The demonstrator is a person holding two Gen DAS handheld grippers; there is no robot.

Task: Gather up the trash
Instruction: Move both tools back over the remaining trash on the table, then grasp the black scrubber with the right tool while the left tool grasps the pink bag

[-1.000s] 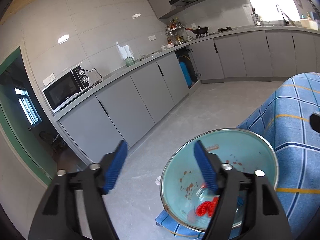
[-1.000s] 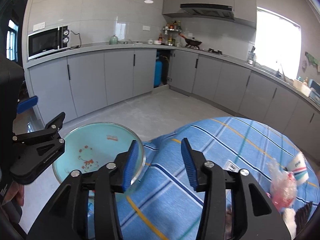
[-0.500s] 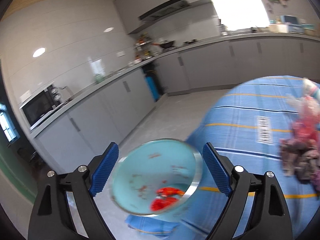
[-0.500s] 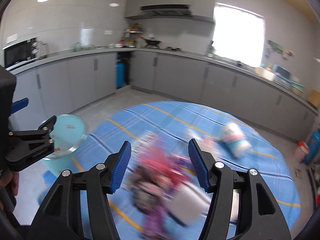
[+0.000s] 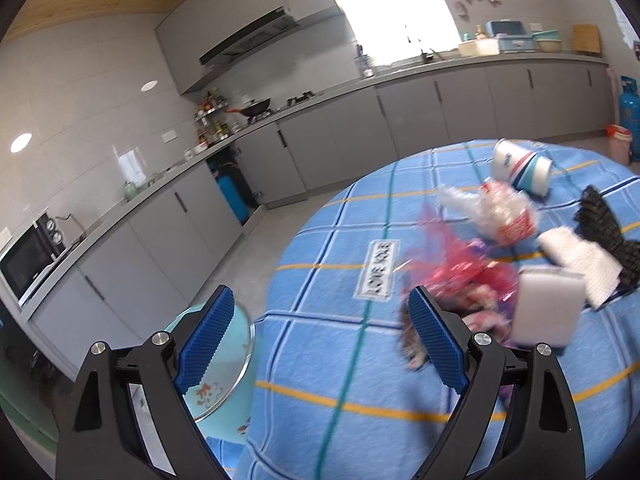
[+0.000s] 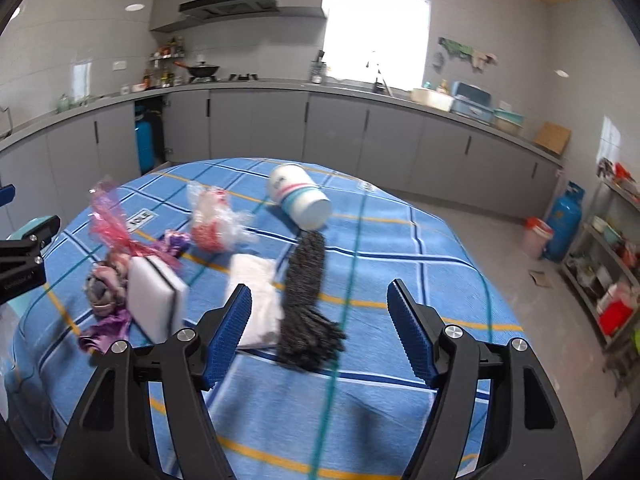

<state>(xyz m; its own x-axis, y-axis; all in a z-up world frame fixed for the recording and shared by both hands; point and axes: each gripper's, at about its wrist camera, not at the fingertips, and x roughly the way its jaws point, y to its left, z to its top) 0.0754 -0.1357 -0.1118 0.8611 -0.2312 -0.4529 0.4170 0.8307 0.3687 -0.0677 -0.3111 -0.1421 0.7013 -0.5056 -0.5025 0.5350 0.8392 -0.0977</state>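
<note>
A heap of trash lies on the blue checked tablecloth: a tipped paper cup, a clear wrapper with red print, a pink wrapper, a white sponge, a white tissue, a black cloth. My right gripper hovers over the table's near edge, its jaws opening, with nothing between them. My left gripper is also opening and empty, left of the pink wrapper and the sponge. A teal basin stands below the left finger, off the table's edge.
Grey kitchen cabinets run along the walls behind the table. A blue gas cylinder, a small red-lidded bin and a shelf rack stand at the right. The left gripper's body shows at the left edge.
Both views have swung from the teal basin over to the trash heap on the table. Both pairs of jaws stand wider than before.
</note>
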